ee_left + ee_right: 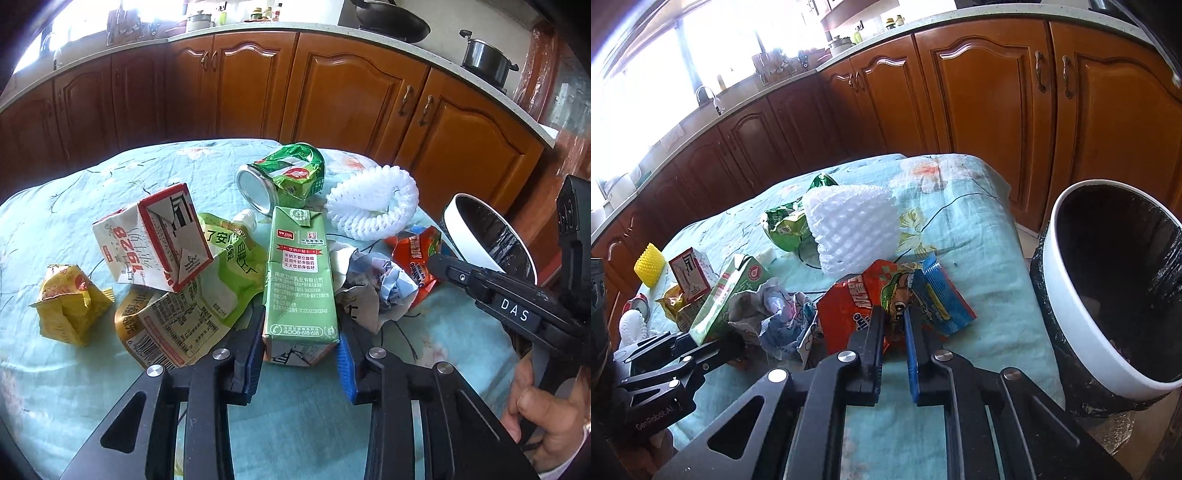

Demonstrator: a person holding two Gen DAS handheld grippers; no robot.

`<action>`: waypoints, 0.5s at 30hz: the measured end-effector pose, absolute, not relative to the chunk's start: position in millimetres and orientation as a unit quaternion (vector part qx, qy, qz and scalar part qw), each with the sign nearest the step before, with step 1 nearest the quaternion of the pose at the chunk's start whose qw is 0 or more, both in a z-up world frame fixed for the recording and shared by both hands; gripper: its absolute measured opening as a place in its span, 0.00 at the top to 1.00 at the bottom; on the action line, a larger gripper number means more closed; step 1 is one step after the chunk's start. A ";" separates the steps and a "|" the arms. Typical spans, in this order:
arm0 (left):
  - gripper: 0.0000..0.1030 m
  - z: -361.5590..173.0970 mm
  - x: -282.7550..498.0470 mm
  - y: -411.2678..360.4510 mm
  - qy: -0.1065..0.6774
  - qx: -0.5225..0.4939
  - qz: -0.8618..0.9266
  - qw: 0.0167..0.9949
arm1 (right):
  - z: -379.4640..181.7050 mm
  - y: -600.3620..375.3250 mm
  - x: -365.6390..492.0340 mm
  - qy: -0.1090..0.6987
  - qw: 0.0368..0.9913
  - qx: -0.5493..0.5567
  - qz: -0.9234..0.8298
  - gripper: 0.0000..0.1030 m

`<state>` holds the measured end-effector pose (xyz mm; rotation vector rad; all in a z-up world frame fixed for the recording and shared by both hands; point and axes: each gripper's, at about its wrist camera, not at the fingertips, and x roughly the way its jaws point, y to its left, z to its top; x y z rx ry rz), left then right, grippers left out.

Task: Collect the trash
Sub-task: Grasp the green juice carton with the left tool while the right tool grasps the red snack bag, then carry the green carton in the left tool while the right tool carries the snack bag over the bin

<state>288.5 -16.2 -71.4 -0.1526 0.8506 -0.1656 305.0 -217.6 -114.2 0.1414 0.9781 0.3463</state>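
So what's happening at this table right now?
A person is clearing trash off a cloth-covered table with two handheld grippers. The left gripper has its jaws on either side of a green milk carton. The right gripper is shut on an orange snack wrapper. A lined trash bin waits beside the table; both pieces are still on the table.

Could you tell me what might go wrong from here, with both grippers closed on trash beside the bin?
1. The left gripper holds only the near end of the green milk carton; lifting may tip it or drag the crumpled paper touching it.
2. The right gripper pinches the orange snack wrapper by its edge, so it could slip before reaching the bin.
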 end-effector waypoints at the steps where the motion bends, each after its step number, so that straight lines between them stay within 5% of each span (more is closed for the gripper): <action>1: 0.68 -69.4 285.9 -15.7 0.408 -0.075 -0.080 0.906 | -112.2 -219.4 301.7 0.465 0.867 0.071 0.165 0.91; 15: 0.69 -36.0 239.7 -19.9 0.355 -0.071 -0.099 0.927 | -85.8 -247.6 266.3 0.440 0.878 0.102 0.157 0.92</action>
